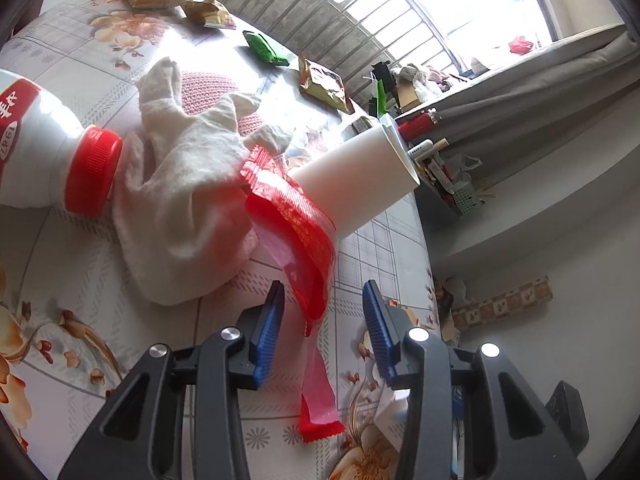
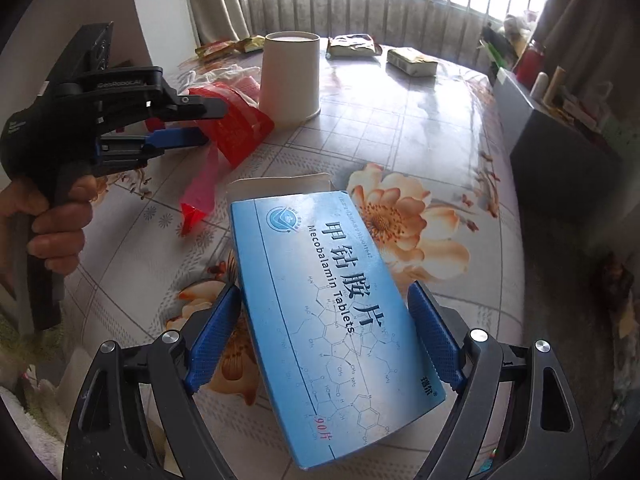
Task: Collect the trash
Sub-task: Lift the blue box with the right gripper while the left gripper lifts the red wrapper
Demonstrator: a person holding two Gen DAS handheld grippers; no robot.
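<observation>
Left wrist view: left gripper [image 1: 324, 308] jaws apart, straddling the red wrapper [image 1: 296, 236], pads not yet pressing; white cloth [image 1: 188, 200] to its left, paper cup [image 1: 356, 184] just ahead. To grab cleanly, close on the wrapper only and keep clear of the cloth. Right gripper [image 2: 324, 320] clamps the blue medicine box [image 2: 332, 304] across its width; hold it level.

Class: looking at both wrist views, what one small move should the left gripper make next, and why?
Probably close the left gripper on the red wrapper. The wrapper's strip lies between its blue pads without either pad pressing on it, so nothing is held yet. The right gripper already straddles the blue box.
</observation>
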